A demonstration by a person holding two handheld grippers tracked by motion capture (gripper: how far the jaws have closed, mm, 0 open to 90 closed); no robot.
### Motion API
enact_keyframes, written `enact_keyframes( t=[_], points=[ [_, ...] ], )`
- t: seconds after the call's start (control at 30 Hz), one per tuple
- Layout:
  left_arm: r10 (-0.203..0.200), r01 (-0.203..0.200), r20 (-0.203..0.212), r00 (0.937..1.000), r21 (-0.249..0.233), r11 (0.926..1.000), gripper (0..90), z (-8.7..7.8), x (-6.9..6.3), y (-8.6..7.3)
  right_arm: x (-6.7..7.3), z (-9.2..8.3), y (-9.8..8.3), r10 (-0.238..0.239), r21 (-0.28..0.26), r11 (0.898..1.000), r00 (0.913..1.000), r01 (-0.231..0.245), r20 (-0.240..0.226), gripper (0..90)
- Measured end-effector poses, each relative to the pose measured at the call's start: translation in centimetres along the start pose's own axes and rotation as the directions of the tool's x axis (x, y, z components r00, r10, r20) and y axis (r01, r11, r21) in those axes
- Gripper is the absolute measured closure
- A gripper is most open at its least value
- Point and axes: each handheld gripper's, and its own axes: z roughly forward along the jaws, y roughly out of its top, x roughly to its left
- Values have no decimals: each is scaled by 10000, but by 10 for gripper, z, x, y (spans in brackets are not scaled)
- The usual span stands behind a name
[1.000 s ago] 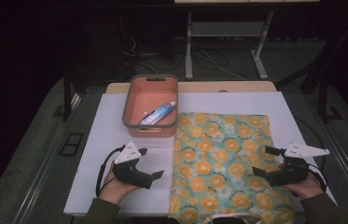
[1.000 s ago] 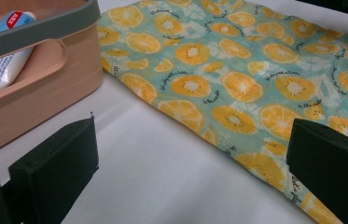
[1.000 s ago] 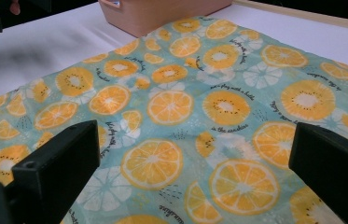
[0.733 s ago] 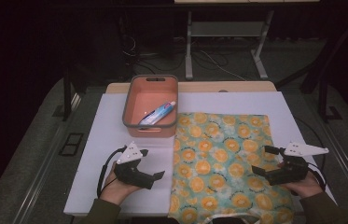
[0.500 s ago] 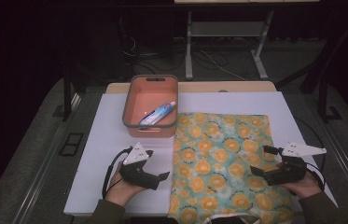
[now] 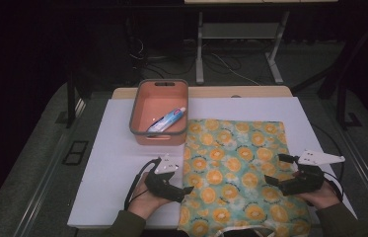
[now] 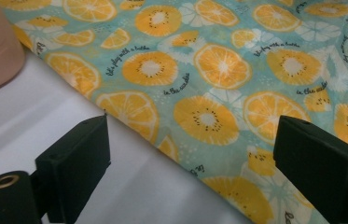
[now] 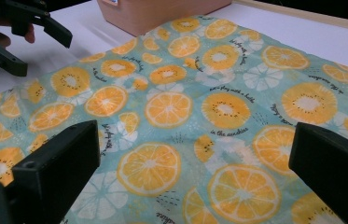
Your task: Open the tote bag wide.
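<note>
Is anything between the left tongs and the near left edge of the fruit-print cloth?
Nothing visible. The left tongs stand open, having just been closing slightly, with the fruit-print cloth's edge and bare white board between the jaws. The orange bin sits farther back, clear.

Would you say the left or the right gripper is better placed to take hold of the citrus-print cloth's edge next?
Probably the left. The left gripper sits at the citrus-print cloth's left edge, its open jaws straddling that edge and just closing. The right gripper hangs open over the cloth's middle.
</note>
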Motion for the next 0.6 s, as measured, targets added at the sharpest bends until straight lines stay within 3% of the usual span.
enact_keyframes(
  t=[0.43, 0.6],
  points=[
    [-34, 16, 220, 9998, 854, 9963, 162, 17, -4, -5, 0, 0, 0, -28, 1, 10000, 10000, 28, -10, 16],
    [253, -255, 38, 9997, 946, 9952, 251, 19, -7, -6, 1, 0, 0, -46, 6, 10000, 10000, 46, -16, 16]
  ],
)
